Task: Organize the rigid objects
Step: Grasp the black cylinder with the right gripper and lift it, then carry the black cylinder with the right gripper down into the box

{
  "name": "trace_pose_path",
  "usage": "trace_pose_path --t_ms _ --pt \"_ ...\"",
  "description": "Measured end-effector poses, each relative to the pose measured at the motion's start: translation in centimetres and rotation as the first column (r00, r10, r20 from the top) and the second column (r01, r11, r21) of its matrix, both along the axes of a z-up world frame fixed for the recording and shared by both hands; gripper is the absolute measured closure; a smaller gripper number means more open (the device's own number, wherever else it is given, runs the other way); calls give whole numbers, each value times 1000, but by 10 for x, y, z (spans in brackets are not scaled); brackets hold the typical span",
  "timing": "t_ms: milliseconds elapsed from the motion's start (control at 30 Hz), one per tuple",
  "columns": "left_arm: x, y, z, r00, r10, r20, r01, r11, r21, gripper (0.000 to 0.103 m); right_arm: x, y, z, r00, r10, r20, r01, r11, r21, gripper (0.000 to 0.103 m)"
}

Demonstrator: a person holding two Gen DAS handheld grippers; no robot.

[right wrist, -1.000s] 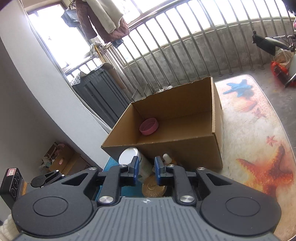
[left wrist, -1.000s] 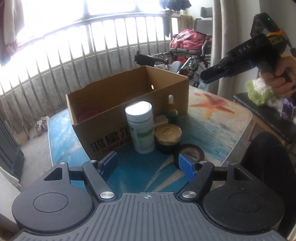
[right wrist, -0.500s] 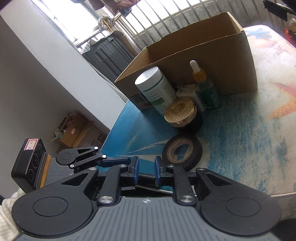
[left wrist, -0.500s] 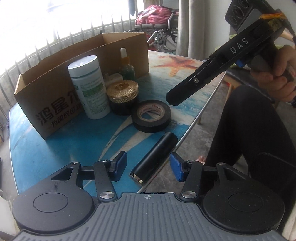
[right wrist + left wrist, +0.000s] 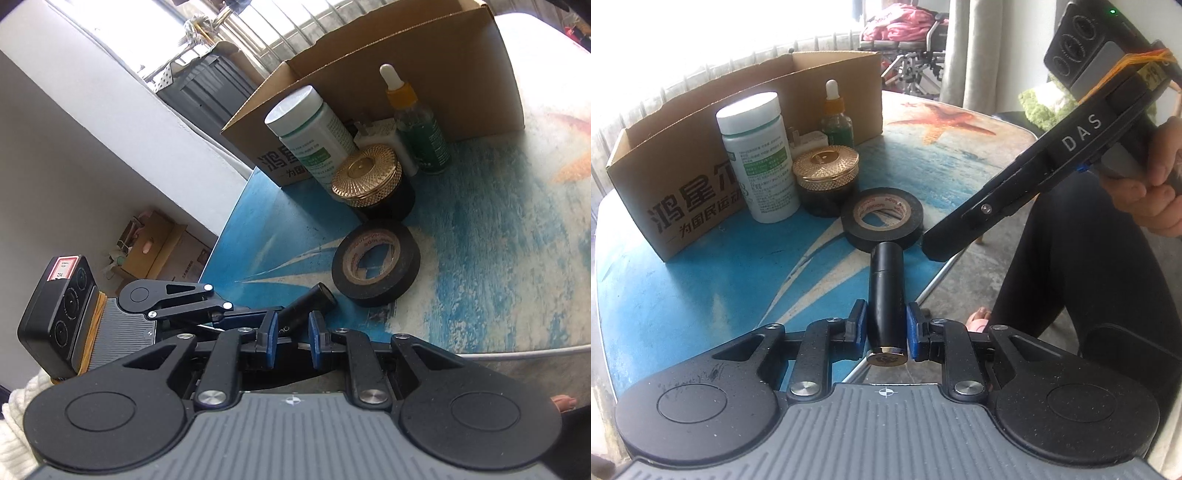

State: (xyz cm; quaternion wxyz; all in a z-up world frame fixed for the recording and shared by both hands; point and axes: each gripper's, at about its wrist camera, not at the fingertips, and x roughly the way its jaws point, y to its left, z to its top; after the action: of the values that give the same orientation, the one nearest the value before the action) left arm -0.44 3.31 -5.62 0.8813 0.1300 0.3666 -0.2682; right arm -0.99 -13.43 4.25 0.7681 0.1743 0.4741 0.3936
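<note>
1 box [image 5: 683, 199], 2 bottles [image 5: 757, 155], 1 jar [image 5: 827, 181], 1 tape roll [image 5: 882, 218], 1 tube [image 5: 886, 295]

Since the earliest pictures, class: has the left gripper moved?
Yes. The left gripper has come down toward the table edge, away from the cardboard box, and is closing around the black tube.

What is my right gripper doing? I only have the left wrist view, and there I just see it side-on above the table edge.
Observer: From its own camera, the right gripper is shut, and nothing seems clamped in it.
Operator: Anything on the floor beyond the table?
Observer: Open cardboard boxes sit by the white wall.
Operator: And behind my left gripper?
Observer: A white knitted sleeve shows behind the left gripper, whose jaws are closing on the black tube.
</note>
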Motion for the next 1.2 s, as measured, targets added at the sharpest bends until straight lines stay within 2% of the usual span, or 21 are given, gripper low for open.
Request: trace_pose_path --t_ms 133,167,200,267,400,467,567,733,900,1033,1200 --pt "-4 -2 4 1000 9 -8 -9 1000 -29 83 1 -2 -10 997 -8 -77 13 998 57 79" --pt "-4 -2 4 1000 6 -11 -6 999 -40 83 2 -1 -13 995 -4 -100 12 997 73 73" --pt "-5 -2 5 1000 7 -7 -7 998 -54 83 2 -1 -14 994 -4 -105 12 997 77 62" --pt "-7 -3 8 1000 0 1 0 998 -65 83 0 2 -16 996 -17 -91 23 997 67 56" --pt "-15 -3 15 999 -6 39 10 995 -100 83 4 -1 -20 993 -49 -105 61 991 119 57" --pt "-20 -2 19 998 -5 60 11 995 -103 83 7 -7 -24 990 -89 -106 104 983 152 65" --pt "-21 -1 23 998 -7 68 14 994 -107 83 8 -13 -24 989 -86 -123 111 970 214 71" --pt "-16 -3 36 995 -2 99 11 996 -85 83 4 -9 5 998 -62 14 59 982 178 78" --pt "1 -1 74 986 13 168 0 997 -78 83 21 -9 42 996 -46 70 31 978 205 79" --pt "30 0 114 975 43 219 -38 999 -29 83 50 2 83 992 -21 128 -6 978 207 79" --pt "85 6 162 961 86 264 -98 995 32 83 110 31 147 981 32 192 -65 984 165 79"
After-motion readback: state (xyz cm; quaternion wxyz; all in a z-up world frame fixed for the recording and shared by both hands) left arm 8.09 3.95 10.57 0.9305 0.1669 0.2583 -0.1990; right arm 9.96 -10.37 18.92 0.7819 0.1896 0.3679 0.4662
